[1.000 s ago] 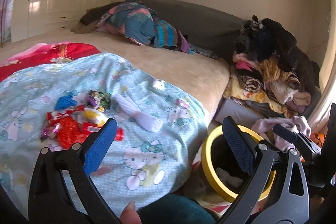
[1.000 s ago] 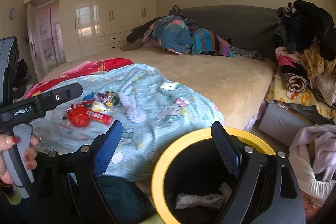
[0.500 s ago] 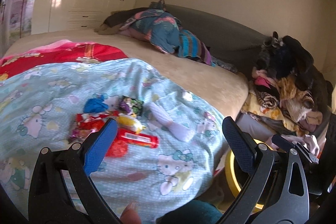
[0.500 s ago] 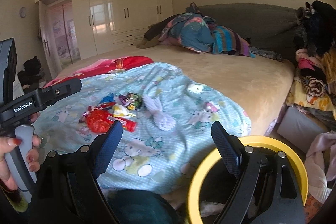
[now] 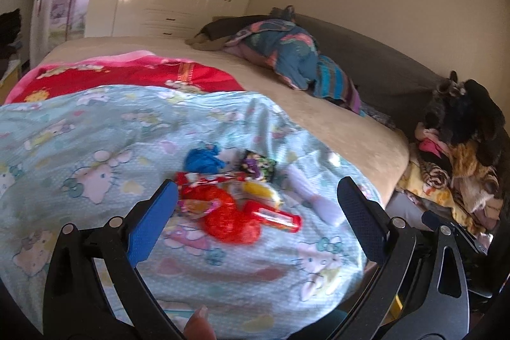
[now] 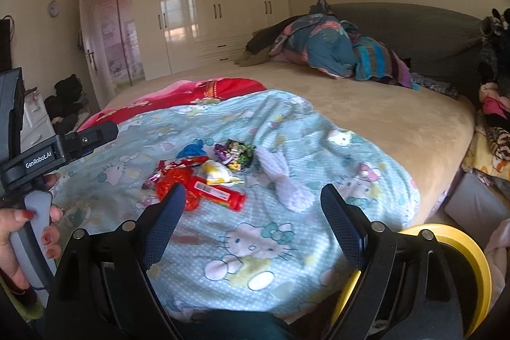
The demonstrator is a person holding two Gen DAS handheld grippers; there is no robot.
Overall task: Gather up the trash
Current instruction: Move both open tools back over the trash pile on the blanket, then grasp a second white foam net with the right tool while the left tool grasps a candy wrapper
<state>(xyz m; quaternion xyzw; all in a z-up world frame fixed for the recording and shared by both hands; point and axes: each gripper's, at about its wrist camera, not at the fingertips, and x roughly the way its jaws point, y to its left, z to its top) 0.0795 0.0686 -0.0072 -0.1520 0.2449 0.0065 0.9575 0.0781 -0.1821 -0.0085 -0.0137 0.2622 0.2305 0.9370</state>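
Both tools wide, empty: left tool (image 5: 256, 209), right tool (image 6: 251, 212). Crinkly red-and-yellow wrapper pile (image 5: 236, 206) on the light-blue cartoon-print blanket (image 5: 95, 142). Risk: jaws snag the blanket or grab several overlapping wrappers. Yellow-rimmed bin (image 6: 471, 263) beside bed.

One red tube (image 6: 220, 195), one blue wrapper (image 6: 191, 149), one yellow wrapper (image 6: 216, 170). One white sock (image 6: 283, 177). One yellow bin (image 6: 459, 247), two grippers.

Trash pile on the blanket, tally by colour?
Red: 3, crumpled bag, tube, long wrapper
Blue: 1, wrapper
Yellow: 1, packet
Multicolour: 1, dark wrapper
White: 1, tissue
Total: 7
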